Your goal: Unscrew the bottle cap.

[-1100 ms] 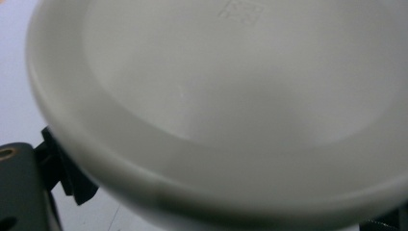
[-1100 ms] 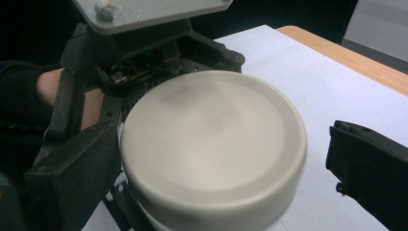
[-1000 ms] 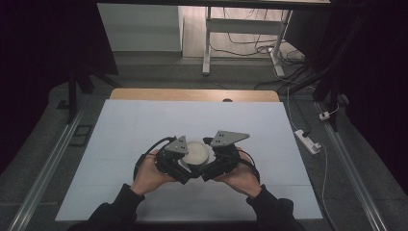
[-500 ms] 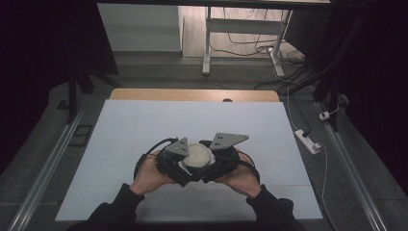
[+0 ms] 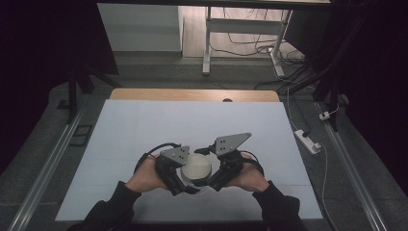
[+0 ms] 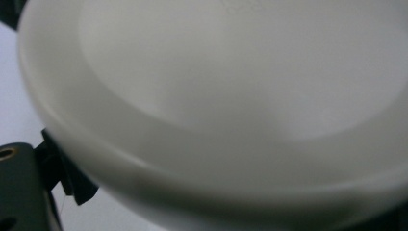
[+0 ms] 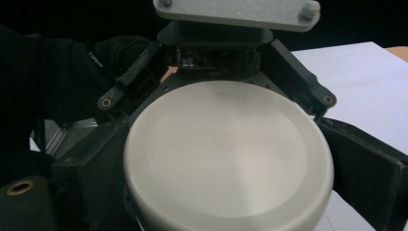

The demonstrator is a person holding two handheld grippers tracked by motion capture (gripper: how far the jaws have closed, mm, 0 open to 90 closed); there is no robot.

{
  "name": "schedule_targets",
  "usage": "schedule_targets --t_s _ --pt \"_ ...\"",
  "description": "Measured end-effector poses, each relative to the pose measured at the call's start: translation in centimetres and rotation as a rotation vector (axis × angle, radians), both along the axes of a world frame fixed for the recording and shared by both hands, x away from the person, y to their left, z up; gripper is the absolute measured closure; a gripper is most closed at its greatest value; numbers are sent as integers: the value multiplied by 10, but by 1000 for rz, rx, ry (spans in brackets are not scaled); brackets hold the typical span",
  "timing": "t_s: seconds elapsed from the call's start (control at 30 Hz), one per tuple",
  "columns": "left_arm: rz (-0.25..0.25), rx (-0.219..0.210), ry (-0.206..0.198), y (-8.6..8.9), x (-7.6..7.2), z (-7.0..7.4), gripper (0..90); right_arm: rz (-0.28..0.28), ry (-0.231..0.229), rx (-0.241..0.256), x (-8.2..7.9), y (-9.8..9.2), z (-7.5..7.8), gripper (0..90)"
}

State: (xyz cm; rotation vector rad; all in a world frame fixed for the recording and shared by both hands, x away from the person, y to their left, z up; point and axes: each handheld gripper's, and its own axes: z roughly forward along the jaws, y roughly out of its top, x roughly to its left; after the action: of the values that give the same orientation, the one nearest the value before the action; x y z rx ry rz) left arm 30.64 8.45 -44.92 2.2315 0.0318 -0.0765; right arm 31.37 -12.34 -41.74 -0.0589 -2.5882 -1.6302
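Observation:
A round white container with a flat lid (image 5: 197, 166) is held just above the white table top (image 5: 144, 130) near the front edge. My left gripper (image 5: 185, 180) closes on it from the left and my right gripper (image 5: 212, 177) from the right, nose to nose. In the right gripper view the lid (image 7: 226, 154) sits between my two black jaws, and the left gripper (image 7: 216, 89) grips its far side. The left gripper view is so close that the container (image 6: 231, 96) is a blur, with one of its fingers (image 6: 19, 187) at the lower left.
A wooden strip (image 5: 192, 95) borders the table's far edge. A white power strip (image 5: 308, 141) and its cables lie on the floor to the right, a metal rail (image 5: 48, 168) runs along the left, and a white desk frame (image 5: 240, 38) stands beyond.
Both grippers and the container between them have drifted a little toward the person's side of the table. The grip looks the same.

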Motion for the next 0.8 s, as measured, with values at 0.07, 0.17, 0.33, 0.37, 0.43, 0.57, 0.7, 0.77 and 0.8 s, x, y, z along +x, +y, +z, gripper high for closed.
schedule_targets --t_s 0.07,0.17,0.33,0.37,0.43,0.57,0.7,0.77,0.8 --pt "17 4 -6 -1 0 0 72 -5 -6 -13 -1 0 0 71" --pt "91 0 -13 1 2 1 72 -73 -24 11 -1 -2 5 16" --pt "226 -16 17 4 9 0 72 -216 -34 5 0 -4 10 9" --pt "226 -16 17 4 9 0 72 -234 -29 3 0 -4 10 4" --pt "280 -11 16 5 10 -1 72 -279 -11 1 1 -2 8 0" --pt "363 -2 12 4 10 0 72 -392 -15 -25 1 5 4 0" --pt "398 26 -3 2 9 0 72 -444 -33 -43 -2 11 0 0" --pt "399 37 -9 -2 7 1 72 -463 -46 -41 -4 15 -2 11" --pt "396 38 -12 -3 6 1 73 -464 -48 -37 -4 15 -2 27"
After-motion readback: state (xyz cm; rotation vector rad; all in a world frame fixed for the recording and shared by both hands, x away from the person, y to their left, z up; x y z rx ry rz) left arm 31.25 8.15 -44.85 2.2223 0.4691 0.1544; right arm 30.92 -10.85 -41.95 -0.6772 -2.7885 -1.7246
